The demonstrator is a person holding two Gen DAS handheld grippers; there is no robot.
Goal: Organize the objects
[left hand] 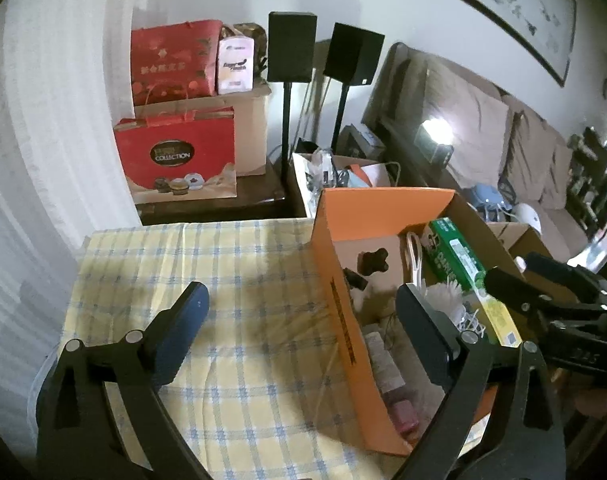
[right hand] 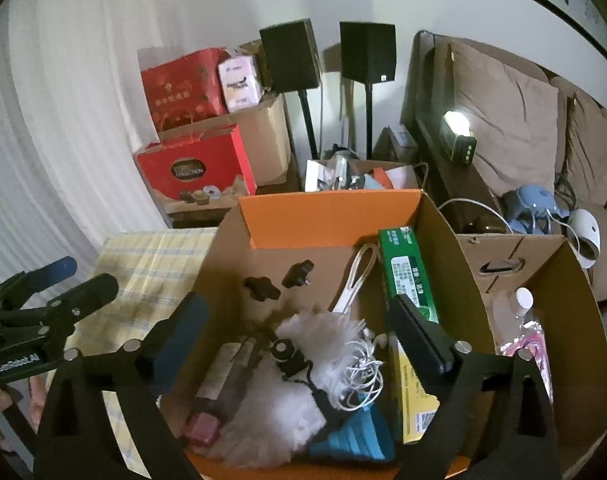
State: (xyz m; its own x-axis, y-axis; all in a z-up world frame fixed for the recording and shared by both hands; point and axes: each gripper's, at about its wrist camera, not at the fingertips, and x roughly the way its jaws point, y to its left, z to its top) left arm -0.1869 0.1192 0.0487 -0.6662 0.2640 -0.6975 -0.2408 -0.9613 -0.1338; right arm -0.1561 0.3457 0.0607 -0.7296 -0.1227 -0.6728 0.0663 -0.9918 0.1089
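An orange cardboard box (right hand: 327,216) stands open on a yellow checked tablecloth (left hand: 223,280). Inside lie a long green carton (right hand: 407,272), a white fluffy duster (right hand: 303,340), a coiled white cable (right hand: 359,376), two black plugs (right hand: 263,288), a pink block (right hand: 201,428) and a blue item (right hand: 351,436). My right gripper (right hand: 297,304) hangs open above the box's contents, holding nothing. My left gripper (left hand: 301,294) is open too, spanning the box's left wall (left hand: 343,240), one finger over the cloth and one over the box. Each gripper shows in the other's view: left gripper (right hand: 87,276), right gripper (left hand: 519,270).
Red gift boxes (left hand: 175,152) are stacked on a dark low table behind the cloth. Two black speakers (left hand: 291,46) stand on poles beside them. A second brown carton (right hand: 551,280) with a bottle (right hand: 523,300) sits right of the orange box. A sofa with cushions (right hand: 515,120) fills the right.
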